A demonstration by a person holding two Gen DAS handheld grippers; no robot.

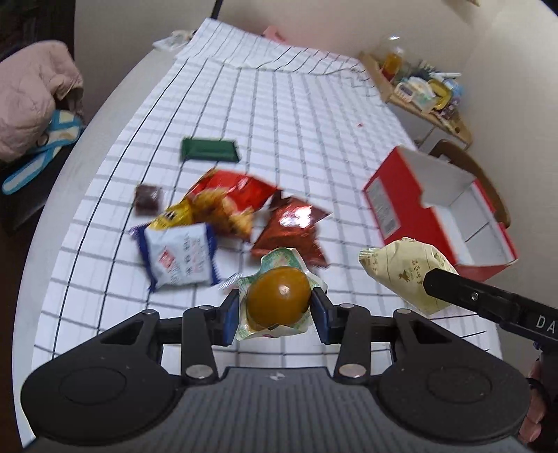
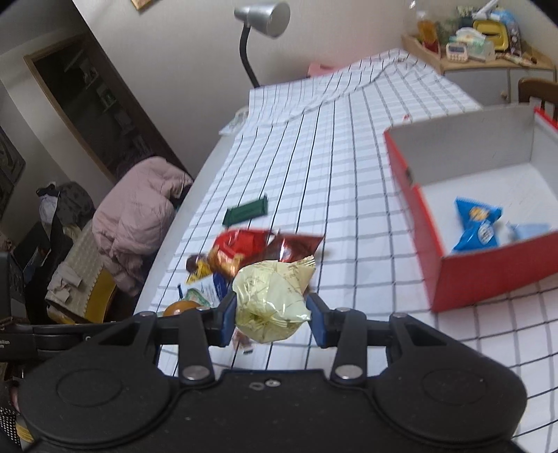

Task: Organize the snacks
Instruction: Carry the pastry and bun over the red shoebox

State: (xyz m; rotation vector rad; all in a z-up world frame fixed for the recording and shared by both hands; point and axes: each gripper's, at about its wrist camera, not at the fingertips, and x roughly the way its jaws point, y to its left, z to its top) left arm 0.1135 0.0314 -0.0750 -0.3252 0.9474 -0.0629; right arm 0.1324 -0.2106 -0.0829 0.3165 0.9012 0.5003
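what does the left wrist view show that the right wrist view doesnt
Only the left wrist view shows the left gripper shut on the wrapped brown egg, plus the whole white and blue packet and a blue strap beside the table.

Only the right wrist view shows the box's inside with its blue packet, the lamp and the right gripper head-on.

Both show the pale yellow packet, held in the right gripper, the red box, the green bar, the red packets and the checked cloth.

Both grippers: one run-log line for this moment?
left gripper: shut on egg pack | right gripper: shut on cream packet | red box: open
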